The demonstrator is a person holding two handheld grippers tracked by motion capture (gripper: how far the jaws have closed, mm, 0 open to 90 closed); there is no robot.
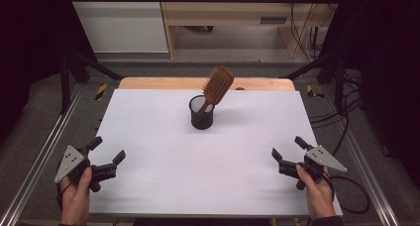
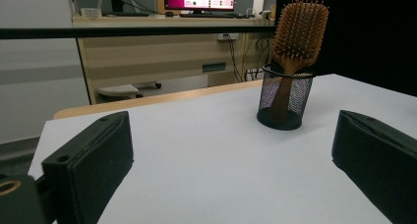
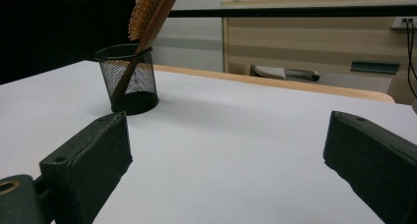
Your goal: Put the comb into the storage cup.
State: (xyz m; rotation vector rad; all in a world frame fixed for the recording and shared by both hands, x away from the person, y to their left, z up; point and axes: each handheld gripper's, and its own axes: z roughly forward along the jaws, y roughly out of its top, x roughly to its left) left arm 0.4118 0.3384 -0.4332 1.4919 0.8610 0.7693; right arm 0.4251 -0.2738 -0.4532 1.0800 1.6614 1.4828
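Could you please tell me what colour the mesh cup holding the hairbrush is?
The round wire-mesh cup is black; the left gripper view shows it best.

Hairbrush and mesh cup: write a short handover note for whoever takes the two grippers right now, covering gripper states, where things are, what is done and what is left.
Left gripper: open, holds nothing, at the near left corner of the table.
Right gripper: open, holds nothing, at the near right edge.
Hairbrush: wooden, handle down in the cup, head sticking out and leaning to the right in the high view.
Cup: black mesh, upright, toward the far middle of the table, apart from both grippers.
Done: the brush stands in the cup.
Left: neither gripper touches brush or cup; any further handling starts with a reach forward from either side.
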